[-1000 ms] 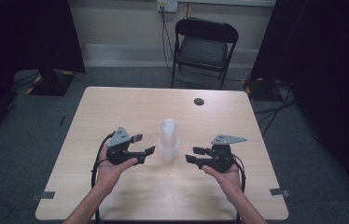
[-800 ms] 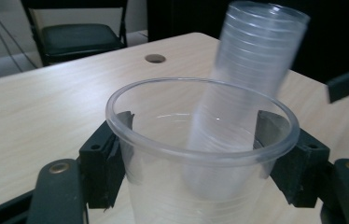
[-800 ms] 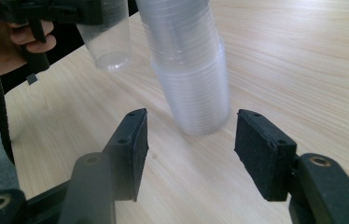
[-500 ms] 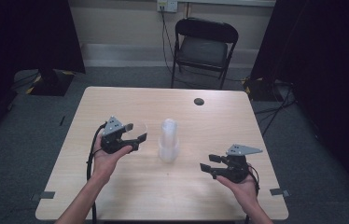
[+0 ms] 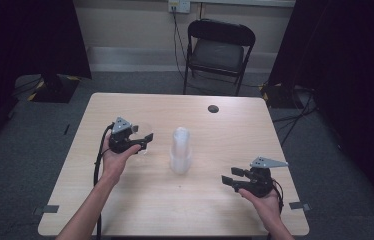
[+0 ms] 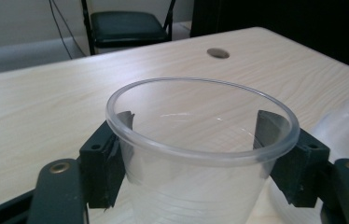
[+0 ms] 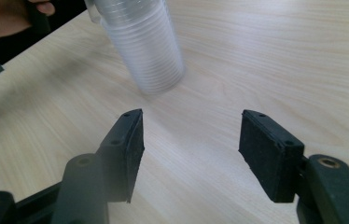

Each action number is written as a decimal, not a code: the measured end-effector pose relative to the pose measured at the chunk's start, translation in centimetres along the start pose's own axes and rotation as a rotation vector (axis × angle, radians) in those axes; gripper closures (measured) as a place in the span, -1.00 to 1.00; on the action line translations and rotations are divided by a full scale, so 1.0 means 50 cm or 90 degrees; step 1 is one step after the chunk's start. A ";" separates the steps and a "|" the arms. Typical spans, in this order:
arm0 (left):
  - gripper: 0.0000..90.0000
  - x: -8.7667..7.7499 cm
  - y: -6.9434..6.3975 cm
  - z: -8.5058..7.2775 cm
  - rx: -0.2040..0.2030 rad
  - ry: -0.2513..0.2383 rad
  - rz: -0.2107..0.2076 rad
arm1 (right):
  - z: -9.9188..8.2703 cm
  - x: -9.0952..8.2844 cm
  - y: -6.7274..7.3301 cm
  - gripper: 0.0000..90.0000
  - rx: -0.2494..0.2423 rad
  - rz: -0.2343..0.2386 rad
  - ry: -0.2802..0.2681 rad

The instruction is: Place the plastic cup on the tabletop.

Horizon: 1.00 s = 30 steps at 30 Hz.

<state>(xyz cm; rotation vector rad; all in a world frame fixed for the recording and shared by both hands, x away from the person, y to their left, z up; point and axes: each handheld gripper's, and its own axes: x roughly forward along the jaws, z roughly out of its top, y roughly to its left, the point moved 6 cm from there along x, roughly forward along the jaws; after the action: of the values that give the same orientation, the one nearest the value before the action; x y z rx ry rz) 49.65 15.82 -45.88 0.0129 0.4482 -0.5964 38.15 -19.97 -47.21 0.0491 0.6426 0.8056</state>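
Observation:
My left gripper (image 5: 144,140) is shut on a clear plastic cup (image 6: 203,154); its pads press the cup's two sides just under the rim. The cup (image 5: 145,134) is upright, left of a tall stack of clear cups (image 5: 180,150) at the table's middle. My right gripper (image 5: 230,176) is near the front right of the table, pointing left toward the stack. Its jaws have just been opening and stand wide with nothing between them (image 7: 191,140). In the right gripper view the stack (image 7: 140,42) stands ahead on the bare wood.
The light wooden table (image 5: 125,200) has a small dark round hole (image 5: 213,108) near its far edge, which the left gripper view has too (image 6: 218,53). A black folding chair (image 5: 220,47) stands behind the table. Cables trail on the floor by the wall.
My left gripper has drawn away from the stack to the left and farther back, carrying the cup. My right gripper has pulled back to the right and toward the front edge.

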 end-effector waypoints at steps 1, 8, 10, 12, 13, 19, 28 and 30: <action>-0.35 0.004 0.004 -0.004 0.001 0.005 0.004 | 0.000 0.000 -0.001 -0.10 0.005 0.003 0.000; -0.36 0.029 0.026 -0.011 0.005 -0.016 0.017 | -0.003 0.000 0.001 -0.10 0.006 0.005 0.000; -0.36 0.036 0.030 -0.019 0.002 -0.006 0.016 | -0.005 0.001 0.001 -0.10 0.002 0.005 0.005; -0.36 0.040 0.033 -0.024 0.007 0.000 0.020 | -0.006 0.004 0.001 -0.10 0.004 0.004 0.007; -0.36 0.043 0.034 -0.025 0.002 -0.001 0.018 | -0.007 0.005 0.001 -0.10 0.003 0.005 0.008; -0.37 0.053 0.031 -0.027 0.010 0.000 0.019 | -0.008 0.007 0.001 -0.10 0.003 0.006 0.012; -0.39 0.065 0.016 -0.044 0.024 0.032 -0.009 | -0.010 0.008 0.001 -0.10 0.012 0.013 0.015; -0.38 0.065 0.015 -0.045 0.024 0.036 -0.009 | -0.010 0.007 0.000 -0.10 0.012 0.011 0.014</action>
<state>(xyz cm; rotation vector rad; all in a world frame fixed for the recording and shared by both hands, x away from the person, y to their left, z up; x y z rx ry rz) 51.53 15.00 -49.35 0.0627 0.4926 -0.6188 38.07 -19.82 -47.81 0.0624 0.6719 0.8185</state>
